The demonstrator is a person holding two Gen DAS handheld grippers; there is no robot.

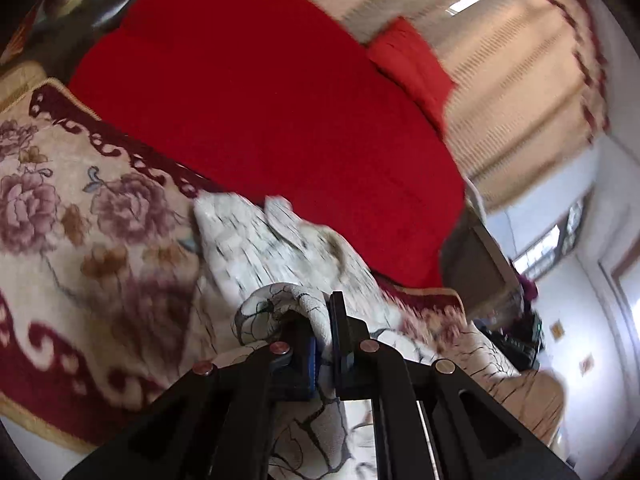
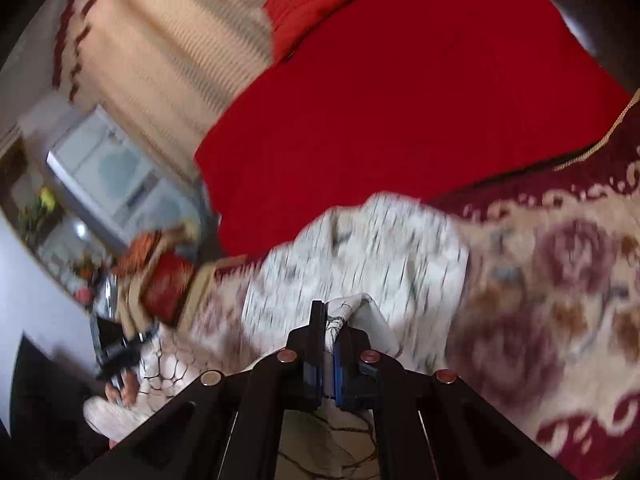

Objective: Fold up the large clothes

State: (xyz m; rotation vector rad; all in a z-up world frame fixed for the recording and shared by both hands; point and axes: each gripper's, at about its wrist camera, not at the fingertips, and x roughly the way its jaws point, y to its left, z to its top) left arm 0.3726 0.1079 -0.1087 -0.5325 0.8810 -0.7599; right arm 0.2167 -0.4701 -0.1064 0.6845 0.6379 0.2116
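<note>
One garment (image 1: 280,248), two grippers, one floral rug (image 1: 80,240), one red bed cover (image 1: 260,100) and one red pillow (image 1: 412,64) are on view.

The garment is cream-white cloth printed with thin dark crackle lines. It hangs in loose folds between the two tools, above the rug and in front of the red bed cover. The far part is blurred; its outline and type cannot be determined.

The left gripper (image 1: 324,328) has its jaws closed together, clamped on a bunched fold of the garment that curls over the left finger. The right gripper (image 2: 330,332) is likewise clamped tight on a fold of the same garment, cloth pinched between the blue pads (image 2: 340,376).

In the right wrist view, the left gripper's body and the hand (image 2: 120,392) holding it appear at lower left, with cloth draped beside them.
</note>
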